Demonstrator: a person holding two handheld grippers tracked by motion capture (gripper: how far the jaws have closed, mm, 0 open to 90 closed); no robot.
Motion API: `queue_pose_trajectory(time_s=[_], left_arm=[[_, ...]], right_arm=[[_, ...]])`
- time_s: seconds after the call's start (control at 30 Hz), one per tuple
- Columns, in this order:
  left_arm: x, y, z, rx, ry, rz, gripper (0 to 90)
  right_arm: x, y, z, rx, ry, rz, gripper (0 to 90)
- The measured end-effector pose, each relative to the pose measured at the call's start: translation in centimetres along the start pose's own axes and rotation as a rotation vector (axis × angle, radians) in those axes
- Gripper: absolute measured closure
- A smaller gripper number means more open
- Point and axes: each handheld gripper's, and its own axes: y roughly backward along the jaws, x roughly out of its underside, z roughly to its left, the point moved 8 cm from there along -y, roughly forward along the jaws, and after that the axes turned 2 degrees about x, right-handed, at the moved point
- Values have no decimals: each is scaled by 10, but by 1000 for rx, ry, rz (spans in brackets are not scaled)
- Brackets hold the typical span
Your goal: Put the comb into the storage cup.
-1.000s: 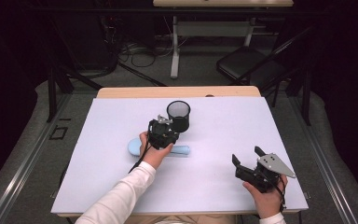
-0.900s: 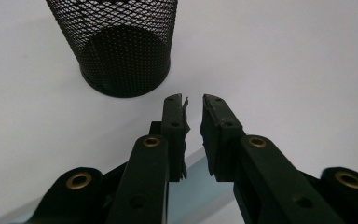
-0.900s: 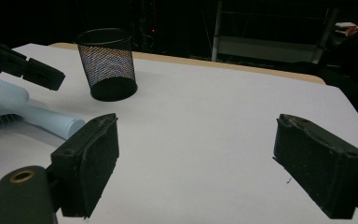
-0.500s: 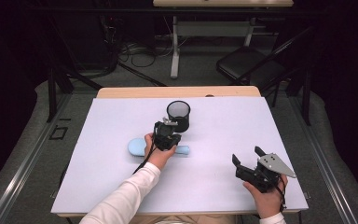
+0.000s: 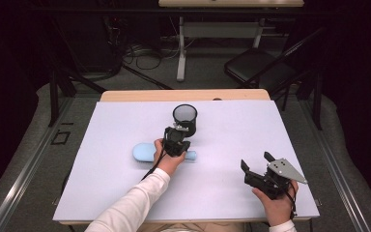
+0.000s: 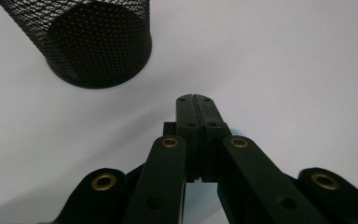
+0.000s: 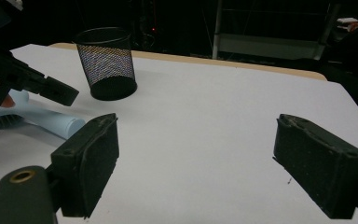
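Here the pale blue hairbrush (image 5: pixel 145 151) lies flat on the counter (image 5: pixel 101 193) just before the mesh pen cup (image 5: pixel 185 117). It looks light, rigid, smooth plastic; the narrow handle suits gripping. Left tongs (image 6: pixel 196 99) hover above it, shut and empty; right tongs (image 7: pixel 196 163) gape, empty

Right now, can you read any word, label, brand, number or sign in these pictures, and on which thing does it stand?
None can be read.
Mesh cup: plain black mesh, no label.
Brush: plain light blue, no print seen.
Left gripper and right gripper: black, no marking to read.
Table: plain white sheet.
Floor beside the table: a small square mark, no text in it.
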Motion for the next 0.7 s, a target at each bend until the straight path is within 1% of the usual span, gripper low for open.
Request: queue_pose_trajectory(time_s=[0.07, 0.1, 0.17, 0.43, 0.7], left_arm=[[0, -2, -2, 0, -5, 6, 900], [0, -3, -3, 3, 1, 7, 900], [1, -5, -4, -1, 1, 14, 900], [3, -9, -4, -4, -3, 34, 900], [4, -12, -6, -8, -5, 39, 900]], right_arm=[[0, 0, 0, -1, -2, 0, 138], [0, 0, 0, -2, -2, 1, 138], [0, 0, 0, -2, -2, 1, 138], [0, 0, 0, -4, -7, 3, 138], [1, 0, 0, -4, -7, 4, 139]])
